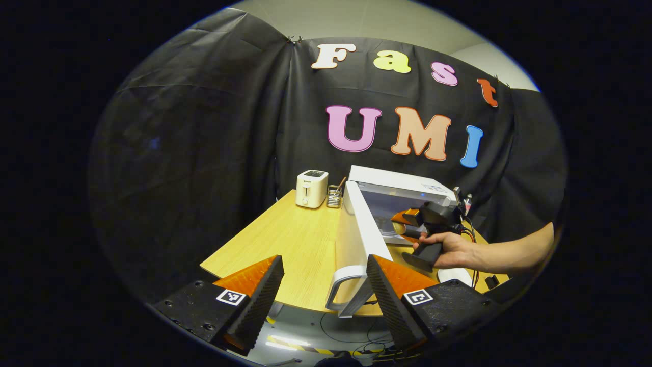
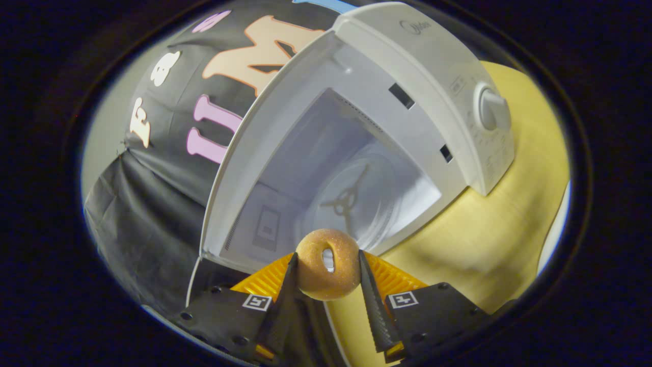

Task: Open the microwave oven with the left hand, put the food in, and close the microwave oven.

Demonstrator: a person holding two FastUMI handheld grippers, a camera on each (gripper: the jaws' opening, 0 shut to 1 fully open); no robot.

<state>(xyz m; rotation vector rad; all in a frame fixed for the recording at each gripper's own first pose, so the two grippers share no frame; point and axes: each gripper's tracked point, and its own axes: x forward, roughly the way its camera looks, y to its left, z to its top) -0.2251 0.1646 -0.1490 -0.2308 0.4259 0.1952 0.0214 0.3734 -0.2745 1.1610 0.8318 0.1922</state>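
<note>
- Donut: clamped between the fingers of the right gripper, lower centre, at the mouth of the microwave.
- Left gripper: jaws wide apart, empty, beside the open door.
- Risk: donut may clip the cavity sill and slip out.

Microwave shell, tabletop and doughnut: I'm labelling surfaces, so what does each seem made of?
White boxy microwave: likely plastic or painted metal, smooth and matte. Yellow table: wood or wood-look laminate, with visible grain lines. Tan ring doughnut: grainy, sugared-looking crust; real or replica, unclear.
</note>
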